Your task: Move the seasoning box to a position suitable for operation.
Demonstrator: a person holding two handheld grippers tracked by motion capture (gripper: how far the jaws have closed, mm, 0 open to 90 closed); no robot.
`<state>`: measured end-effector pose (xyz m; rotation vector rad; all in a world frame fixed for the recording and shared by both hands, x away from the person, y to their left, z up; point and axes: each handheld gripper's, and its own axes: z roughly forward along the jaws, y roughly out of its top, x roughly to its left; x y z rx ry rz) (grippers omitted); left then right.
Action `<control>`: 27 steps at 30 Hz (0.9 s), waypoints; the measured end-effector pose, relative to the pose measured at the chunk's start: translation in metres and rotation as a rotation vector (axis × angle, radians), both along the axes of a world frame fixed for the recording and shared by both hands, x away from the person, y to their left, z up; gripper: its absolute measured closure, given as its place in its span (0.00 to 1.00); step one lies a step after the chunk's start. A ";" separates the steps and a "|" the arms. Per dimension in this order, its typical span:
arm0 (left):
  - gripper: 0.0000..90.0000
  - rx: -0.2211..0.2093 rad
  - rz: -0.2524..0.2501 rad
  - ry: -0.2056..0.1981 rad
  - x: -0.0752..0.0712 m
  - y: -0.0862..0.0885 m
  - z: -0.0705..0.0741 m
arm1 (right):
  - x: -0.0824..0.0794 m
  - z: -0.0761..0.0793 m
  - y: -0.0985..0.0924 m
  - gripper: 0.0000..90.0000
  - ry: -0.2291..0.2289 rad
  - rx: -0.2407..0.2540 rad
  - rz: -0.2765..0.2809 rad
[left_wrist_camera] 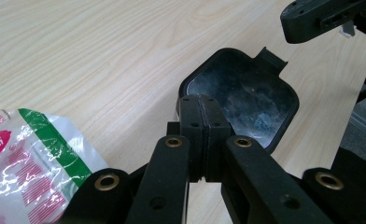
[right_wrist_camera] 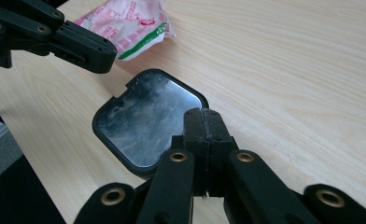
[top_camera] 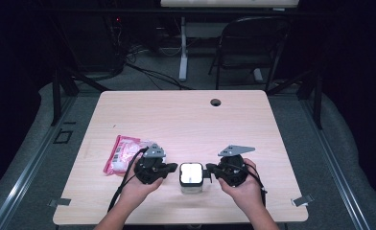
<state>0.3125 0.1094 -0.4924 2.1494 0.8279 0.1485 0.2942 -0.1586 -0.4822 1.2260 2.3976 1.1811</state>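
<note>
My left tongs (left_wrist_camera: 203, 122) and right tongs (right_wrist_camera: 204, 133) are both pinched fully together, gripping nothing. The lidded container (top_camera: 191, 177) sits between their tips, untouched. The snack packet (top_camera: 123, 153) lies beyond my left tongs, still sealed; everything remains.

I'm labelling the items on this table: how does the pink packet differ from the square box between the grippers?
The pink packet is soft, crinkly plastic printed in pink, white and green; the box is rigid, with a black rim and a shiny, smudged lid. The packet lies flat, while the box stands taller. The packet sits beside the left gripper; the box sits between that one and the right gripper. Both rest on the wooden table, and neither is held.
</note>
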 end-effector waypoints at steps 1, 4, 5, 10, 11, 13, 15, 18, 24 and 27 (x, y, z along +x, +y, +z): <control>1.00 0.000 0.001 0.002 -0.001 0.000 -0.001 | 0.001 -0.002 0.001 1.00 -0.002 -0.010 0.000; 1.00 0.003 -0.002 0.004 -0.002 -0.001 -0.003 | 0.001 -0.004 0.002 1.00 0.003 -0.019 0.003; 1.00 0.007 -0.008 0.009 -0.002 -0.001 -0.004 | 0.002 -0.005 0.002 1.00 0.009 -0.013 0.003; 1.00 0.015 -0.013 0.018 -0.003 -0.002 -0.007 | 0.003 -0.007 0.002 1.00 0.022 -0.017 0.008; 1.00 0.022 -0.015 0.016 -0.003 -0.002 -0.007 | 0.003 -0.007 0.002 1.00 0.022 -0.017 0.008; 0.99 0.028 -0.008 -0.002 -0.004 -0.003 -0.006 | 0.002 -0.010 0.002 1.00 0.032 -0.030 0.008; 0.99 0.036 -0.009 -0.007 -0.005 -0.003 -0.006 | 0.003 -0.010 0.002 1.00 0.027 -0.034 0.013; 0.99 0.035 -0.007 -0.004 -0.005 -0.004 -0.007 | 0.003 -0.013 0.002 1.00 0.029 -0.047 0.004; 1.00 0.046 -0.018 0.004 -0.006 -0.004 -0.009 | 0.000 -0.007 0.003 1.00 0.018 -0.006 0.017; 1.00 0.046 -0.022 0.007 -0.007 -0.004 -0.010 | 0.001 -0.010 0.005 1.00 0.025 -0.023 0.025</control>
